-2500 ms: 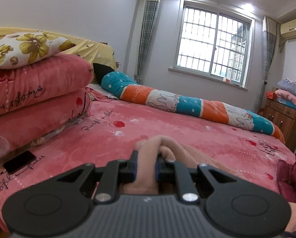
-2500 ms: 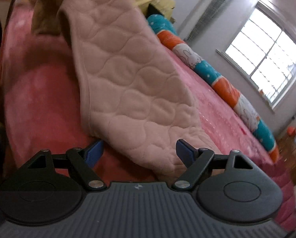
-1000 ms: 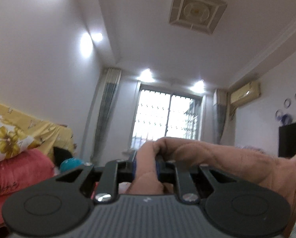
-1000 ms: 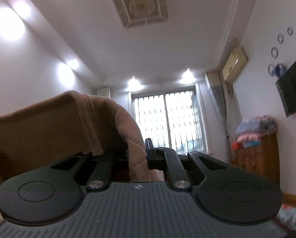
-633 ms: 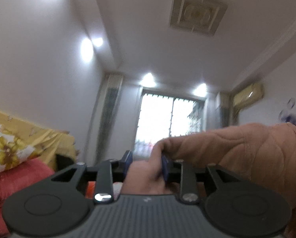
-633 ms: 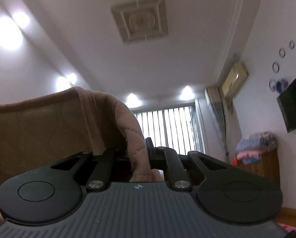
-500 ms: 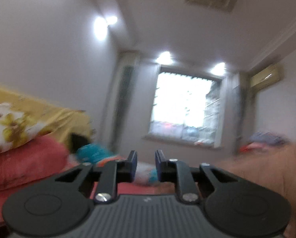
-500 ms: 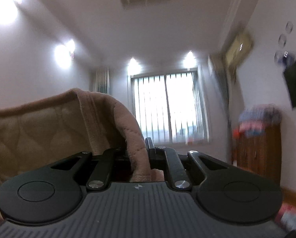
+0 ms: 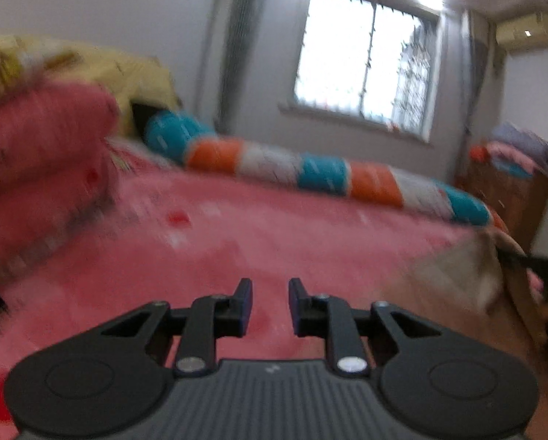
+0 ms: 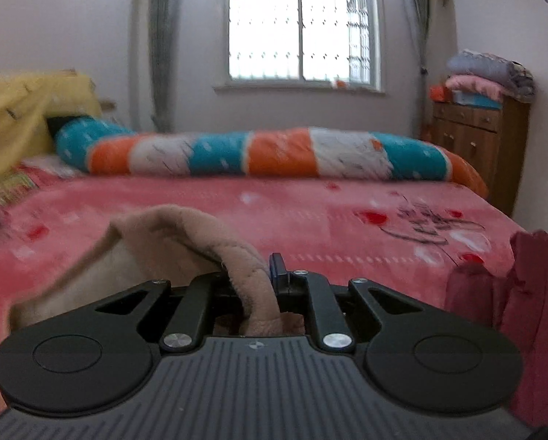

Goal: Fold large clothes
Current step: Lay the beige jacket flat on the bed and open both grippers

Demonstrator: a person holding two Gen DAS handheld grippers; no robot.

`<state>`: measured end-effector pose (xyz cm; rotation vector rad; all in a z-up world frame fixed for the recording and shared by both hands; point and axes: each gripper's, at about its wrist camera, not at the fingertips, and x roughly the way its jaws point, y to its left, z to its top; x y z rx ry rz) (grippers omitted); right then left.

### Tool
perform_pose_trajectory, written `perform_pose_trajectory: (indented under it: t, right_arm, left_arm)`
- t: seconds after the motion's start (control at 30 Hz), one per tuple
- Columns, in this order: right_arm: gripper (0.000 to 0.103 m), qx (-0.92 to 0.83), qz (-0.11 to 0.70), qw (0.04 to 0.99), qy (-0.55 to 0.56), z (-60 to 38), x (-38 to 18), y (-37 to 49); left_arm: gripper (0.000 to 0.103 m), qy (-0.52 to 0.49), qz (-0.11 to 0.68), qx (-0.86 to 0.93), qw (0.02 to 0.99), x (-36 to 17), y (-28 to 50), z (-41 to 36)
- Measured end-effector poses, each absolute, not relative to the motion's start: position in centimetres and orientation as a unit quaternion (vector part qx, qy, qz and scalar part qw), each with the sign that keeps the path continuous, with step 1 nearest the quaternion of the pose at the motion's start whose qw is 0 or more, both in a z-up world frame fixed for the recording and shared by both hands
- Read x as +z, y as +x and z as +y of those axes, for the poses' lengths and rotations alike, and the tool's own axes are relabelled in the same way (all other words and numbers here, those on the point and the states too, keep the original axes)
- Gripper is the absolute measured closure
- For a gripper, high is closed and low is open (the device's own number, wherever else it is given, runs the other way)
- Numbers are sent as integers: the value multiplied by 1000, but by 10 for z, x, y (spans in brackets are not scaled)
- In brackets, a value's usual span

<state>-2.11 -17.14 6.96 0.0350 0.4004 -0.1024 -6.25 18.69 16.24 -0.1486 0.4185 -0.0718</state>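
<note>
- Right gripper pinches the beige quilted fleece garment, jaws starting to ease, probably spreading it on the pink bed.
- Left gripper is opening, empty.

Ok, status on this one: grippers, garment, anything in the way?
Left gripper opening, nothing between its pads. Right gripper shut on beige garment. Garment low over pink bed. Dark red cloth at right, not blocking.

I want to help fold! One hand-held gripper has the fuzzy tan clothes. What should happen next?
Probably lay it down: the right hand-held gripper, jaws opening, still has the tan garment between them above the pink bed. The left hand-held gripper, also opening, is empty.
</note>
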Motion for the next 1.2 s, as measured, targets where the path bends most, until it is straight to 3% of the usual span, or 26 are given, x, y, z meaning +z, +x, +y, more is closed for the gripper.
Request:
perform_pose_trajectory:
  t: [0.07,0.13,0.17,0.2,0.3,0.57,0.77,0.83,0.9,1.13,1.2]
  right_arm:
    - [81,-61,225,972,0,-180,63,-13]
    - [56,-68,248,966,-5,-188,40,10]
    - [34,-74,255,964,-4,-191,36,9]
    - [21,-78,257,963,-1,-192,35,3]
    - [3,-77,257,963,11,-204,39,-9]
    - [2,-67,197,978,16,-194,62,-83]
    - [2,-46,175,982,53,-194,74,-145]
    - [2,-30,181,982,51,-191,68,-167]
    - [1,-21,187,981,49,-186,64,-177]
    - [1,38,227,971,63,-176,42,-188]
    - [1,44,238,968,60,-172,37,-185]
  left_arm:
    - [74,-70,244,-46,966,138,-63,190]
    - [71,-65,275,-53,958,118,-59,193]
    - [70,-66,289,-58,953,109,-60,196]
    - [68,-68,302,-63,949,103,-61,198]
    - [68,-73,330,-66,939,84,-62,207]
    - [61,-123,367,-115,915,57,-85,221]
    - [49,-128,381,-153,903,42,-82,218]
    - [43,-123,383,-159,902,40,-82,217]
    - [28,-114,390,-145,902,37,-79,219]
    - [23,-126,392,-138,901,30,-82,218]
    - [29,-125,398,-142,898,31,-80,212]
